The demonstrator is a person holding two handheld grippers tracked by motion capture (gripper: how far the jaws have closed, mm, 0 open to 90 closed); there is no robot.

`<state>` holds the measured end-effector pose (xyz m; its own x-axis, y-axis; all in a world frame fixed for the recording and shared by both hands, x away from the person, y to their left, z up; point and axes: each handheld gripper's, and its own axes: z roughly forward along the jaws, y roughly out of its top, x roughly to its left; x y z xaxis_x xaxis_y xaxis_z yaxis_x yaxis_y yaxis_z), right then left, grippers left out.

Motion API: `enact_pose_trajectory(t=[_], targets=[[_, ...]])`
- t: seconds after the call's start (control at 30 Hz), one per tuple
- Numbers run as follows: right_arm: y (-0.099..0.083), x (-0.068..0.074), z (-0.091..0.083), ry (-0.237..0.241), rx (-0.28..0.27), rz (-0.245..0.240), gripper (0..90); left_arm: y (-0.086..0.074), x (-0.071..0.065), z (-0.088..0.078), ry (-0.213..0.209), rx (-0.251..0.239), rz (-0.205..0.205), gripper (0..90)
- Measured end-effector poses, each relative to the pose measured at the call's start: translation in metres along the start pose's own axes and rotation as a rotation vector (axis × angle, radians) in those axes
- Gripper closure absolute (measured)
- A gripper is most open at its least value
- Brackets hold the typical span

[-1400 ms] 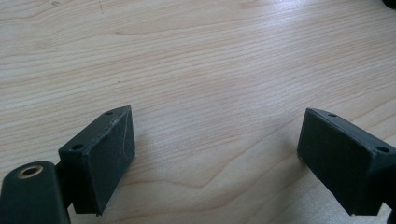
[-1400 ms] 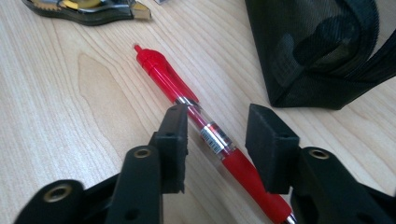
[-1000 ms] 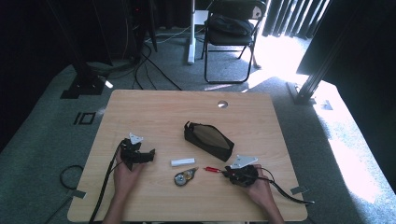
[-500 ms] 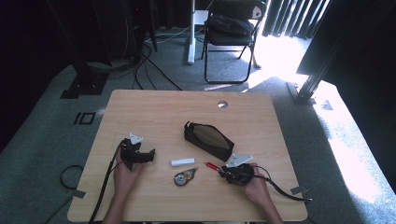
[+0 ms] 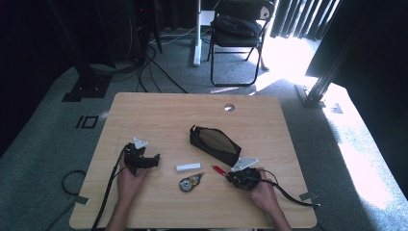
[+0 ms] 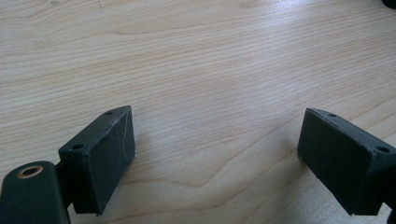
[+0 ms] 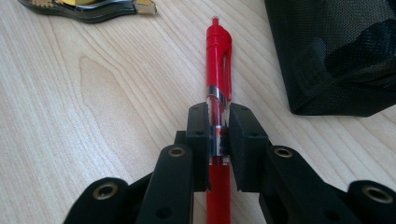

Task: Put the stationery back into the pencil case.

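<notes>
A red pen [image 7: 218, 60] lies on the wooden table [image 5: 159, 110], pointing away from my right gripper [image 7: 218, 135]. The right gripper's jaws have just been closing and now pinch the pen's clear barrel between their pads. In the high view the right gripper [image 5: 230, 175] sits near the front right, with the red pen [image 5: 219, 169] sticking out to its left. My left gripper [image 6: 217, 154] is open over bare wood with nothing between its jaws. In the high view the left gripper [image 5: 155, 160] rests at the front left.
A black mesh pouch [image 5: 214, 144] lies just behind the right gripper and shows as the black pouch [image 7: 336, 51] beside the pen. A white eraser [image 5: 188, 167] and a correction tape dispenser [image 5: 191, 182] lie between the hands. A folding chair [image 5: 238, 29] stands beyond the table.
My right gripper has edged slightly left along the pen. The left hand has stayed where it was.
</notes>
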<state>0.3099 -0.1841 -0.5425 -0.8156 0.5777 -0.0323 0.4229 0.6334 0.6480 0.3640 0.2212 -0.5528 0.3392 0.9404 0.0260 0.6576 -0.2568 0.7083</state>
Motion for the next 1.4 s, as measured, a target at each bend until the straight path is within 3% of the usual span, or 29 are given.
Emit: enact_pose_trajectory(t=[0.47, 1.4], targets=[[0.0, 0.002, -0.004, -0.007, -0.029, -0.013, 79.3, 0.0, 0.0, 0.0, 0.0, 0.0, -0.001, 11.6], [0.011, 0.011, -0.031, -0.024, -0.089, -0.051, 79.3, 0.0, 0.0, 0.0, 0.0, 0.0, 0.0, 11.6]])
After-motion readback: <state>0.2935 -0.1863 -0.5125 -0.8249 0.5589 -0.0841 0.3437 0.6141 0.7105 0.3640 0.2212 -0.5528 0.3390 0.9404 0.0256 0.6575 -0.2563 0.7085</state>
